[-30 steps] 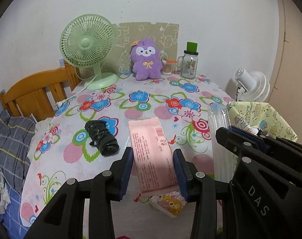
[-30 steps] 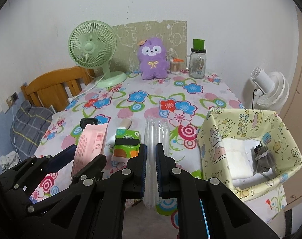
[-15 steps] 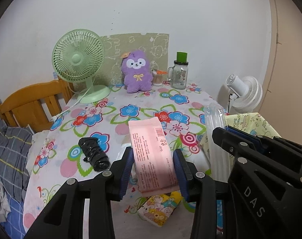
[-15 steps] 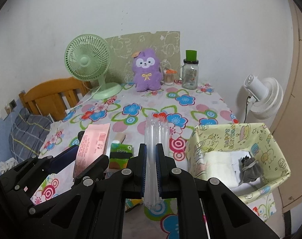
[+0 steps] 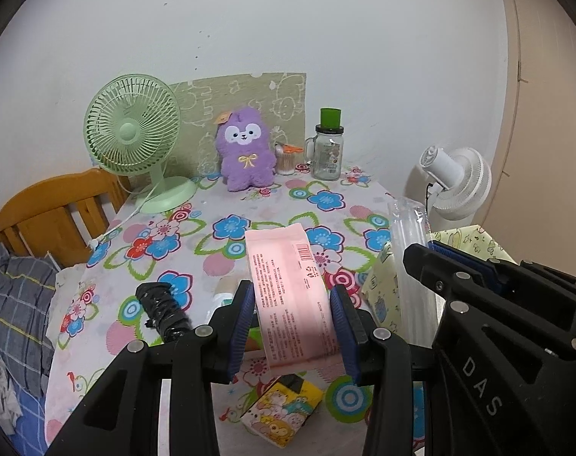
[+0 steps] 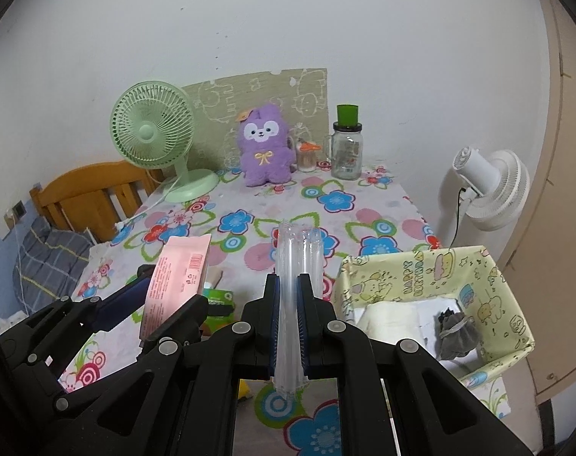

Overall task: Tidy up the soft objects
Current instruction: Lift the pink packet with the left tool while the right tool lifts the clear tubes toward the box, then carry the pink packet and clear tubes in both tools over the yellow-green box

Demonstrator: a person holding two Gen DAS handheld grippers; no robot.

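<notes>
My left gripper (image 5: 292, 319) is shut on a pink tissue pack (image 5: 291, 288) and holds it in the air above the near end of the flowered table (image 5: 250, 212); the pack also shows in the right wrist view (image 6: 178, 281). My right gripper (image 6: 289, 304) is shut on a clear plastic packet (image 6: 297, 266), also seen in the left wrist view (image 5: 411, 266). A yellow fabric bin (image 6: 432, 277) at the right holds white folded cloth (image 6: 390, 317) and a grey pouch (image 6: 455, 336). A black rolled item (image 5: 162, 309) lies on the table to the left.
A green pack (image 6: 219, 302) and a yellow cartoon tissue pack (image 5: 282, 414) lie under the grippers. At the far end stand a green fan (image 5: 136, 144), a purple plush (image 5: 246, 155) and a glass jar (image 5: 328, 152). A white fan (image 6: 485, 190) is right, a wooden headboard (image 5: 56, 212) left.
Both grippers have risen and drawn back from the table with their packs still held; the table and the bin now sit lower and farther off.
</notes>
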